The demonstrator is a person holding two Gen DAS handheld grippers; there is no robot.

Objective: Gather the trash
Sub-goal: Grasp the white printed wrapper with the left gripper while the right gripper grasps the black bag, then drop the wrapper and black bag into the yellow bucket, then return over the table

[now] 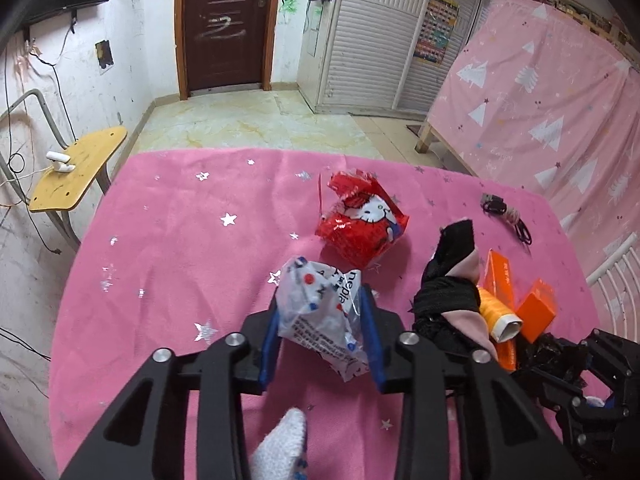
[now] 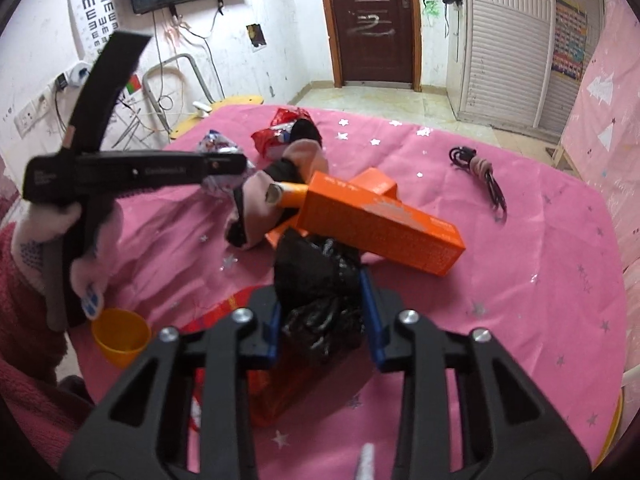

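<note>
Left wrist view showed the left gripper (image 1: 320,312) clamped on a crumpled wrapper (image 1: 320,312). Right gripper (image 2: 322,300) pinched the black bag (image 2: 316,280). Slick film between the fingers could slip out.

Ahead, across the pink tablecloth (image 1: 168,264): coiled black cable (image 2: 480,176) to the far right, yellow cup (image 2: 120,336) near left, brown door (image 1: 228,24) beyond.

Crumpled clear plastic wrapper (image 1: 322,314), printed with red and blue dots and text, is raised above the pink tablecloth (image 1: 180,260). Crumpled red foil cartoon wrapper (image 1: 362,220) lies on the cloth beyond it, toward the far edge. Black plastic bag (image 2: 320,300), wrinkled and glossy, sits bunched at the cloth's near right, beside an orange carton (image 2: 380,220) lying flat.
</note>
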